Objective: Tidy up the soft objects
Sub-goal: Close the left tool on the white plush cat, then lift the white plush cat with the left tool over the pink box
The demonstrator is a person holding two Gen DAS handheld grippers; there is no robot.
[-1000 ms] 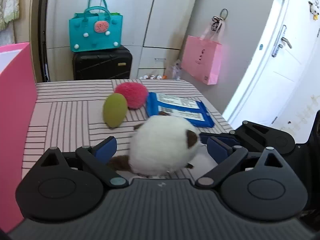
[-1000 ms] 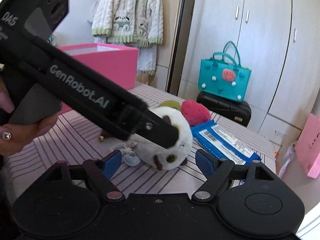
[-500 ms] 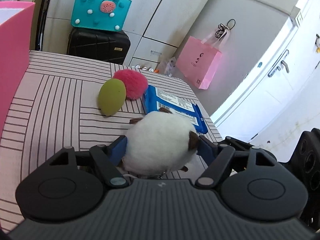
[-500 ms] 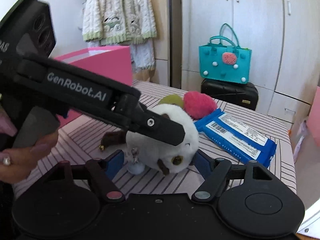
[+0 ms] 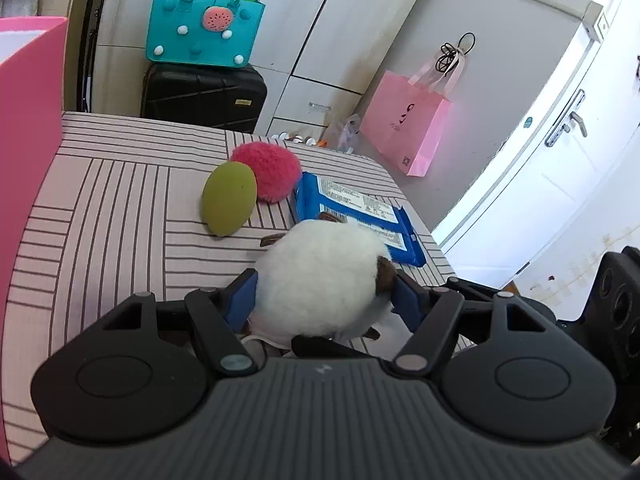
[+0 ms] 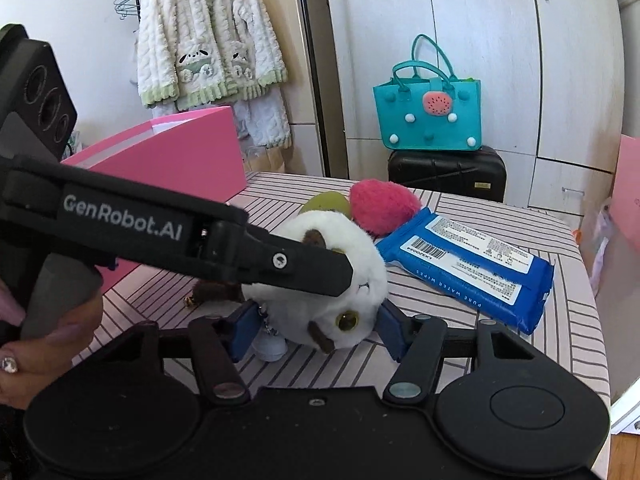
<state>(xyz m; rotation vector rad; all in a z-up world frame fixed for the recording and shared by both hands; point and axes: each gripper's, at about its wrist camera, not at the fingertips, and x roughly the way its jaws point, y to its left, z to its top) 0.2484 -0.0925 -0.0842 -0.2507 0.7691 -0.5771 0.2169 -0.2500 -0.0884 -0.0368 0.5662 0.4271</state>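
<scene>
A round white plush animal with brown ears (image 5: 324,280) lies on the striped table. My left gripper (image 5: 325,300) is shut on the plush, its blue pads pressing both sides. In the right wrist view the plush (image 6: 332,280) sits between the blue pads of my right gripper (image 6: 316,330), which also close on it from the front. The left gripper's black finger (image 6: 280,260) crosses over the plush there. A green soft oval (image 5: 229,204) and a pink fuzzy ball (image 5: 267,176) lie just beyond the plush.
A blue pack of water wipes (image 6: 472,260) lies right of the plush. A pink box (image 6: 172,168) stands at the table's left side. A teal bag (image 5: 204,30) on a black suitcase (image 5: 204,96) stands behind the table. A pink paper bag (image 5: 404,124) hangs on the cabinet.
Both grippers have closed in on the white plush; their pads went from wide apart to pressing its sides. The plush has lifted slightly toward the cameras.
</scene>
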